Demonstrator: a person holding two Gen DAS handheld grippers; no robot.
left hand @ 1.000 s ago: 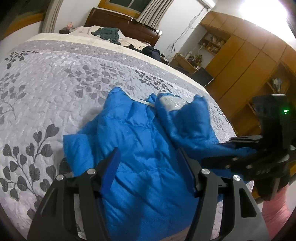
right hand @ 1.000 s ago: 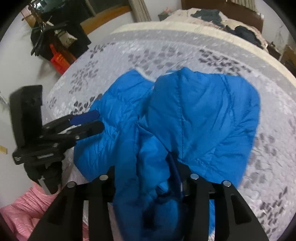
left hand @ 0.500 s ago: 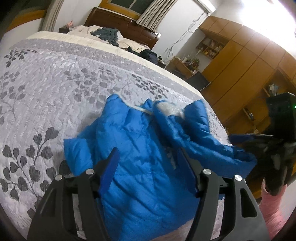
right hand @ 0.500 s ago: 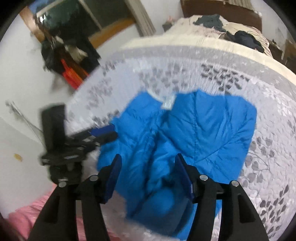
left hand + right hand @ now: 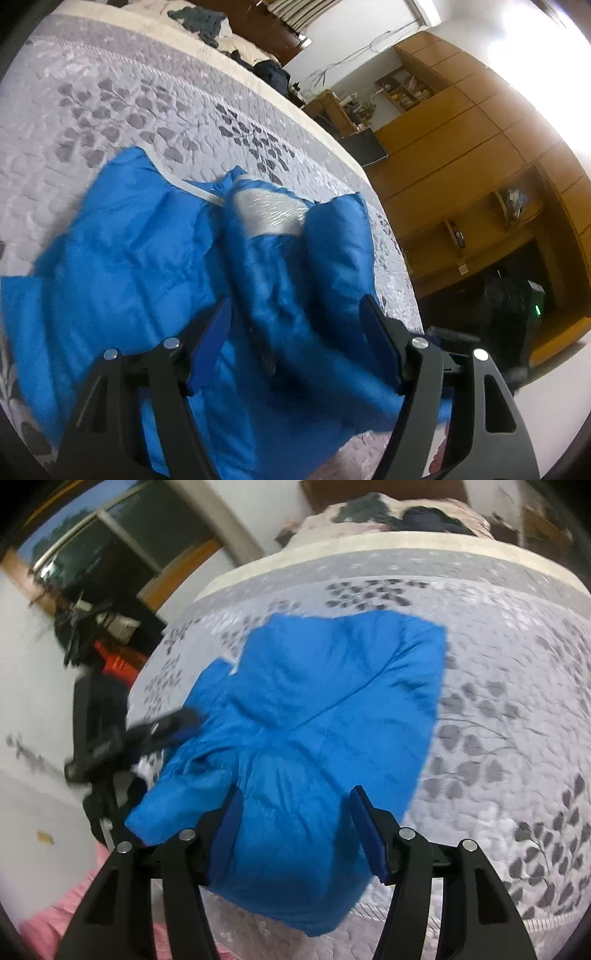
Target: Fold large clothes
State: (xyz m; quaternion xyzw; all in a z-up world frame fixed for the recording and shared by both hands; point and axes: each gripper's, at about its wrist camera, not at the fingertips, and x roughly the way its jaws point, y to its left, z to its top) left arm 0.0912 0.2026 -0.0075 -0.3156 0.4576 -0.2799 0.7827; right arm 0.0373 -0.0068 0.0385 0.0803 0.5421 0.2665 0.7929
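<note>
A: Biggest thing first: the bed (image 5: 110,103) with that grey leaf-print quilt (image 5: 517,709) fills everything ahead of both grippers. Wooden wardrobe (image 5: 461,147) stands off to the right of the left gripper.

B: And the jacket?

A: The blue puffer jacket (image 5: 332,709) lies bunched on the quilt, right in front of both grippers, silver lining (image 5: 269,214) showing near the collar, ahead of the left one.

B: Are the grippers holding it?

A: Nope. The left gripper (image 5: 295,332) is spread wide, with a ridge of jacket sitting between its fingers. The right gripper (image 5: 295,819) is spread too, hovering over the near end of the jacket. In the right wrist view the left gripper is blurry at the jacket's left edge.
</note>
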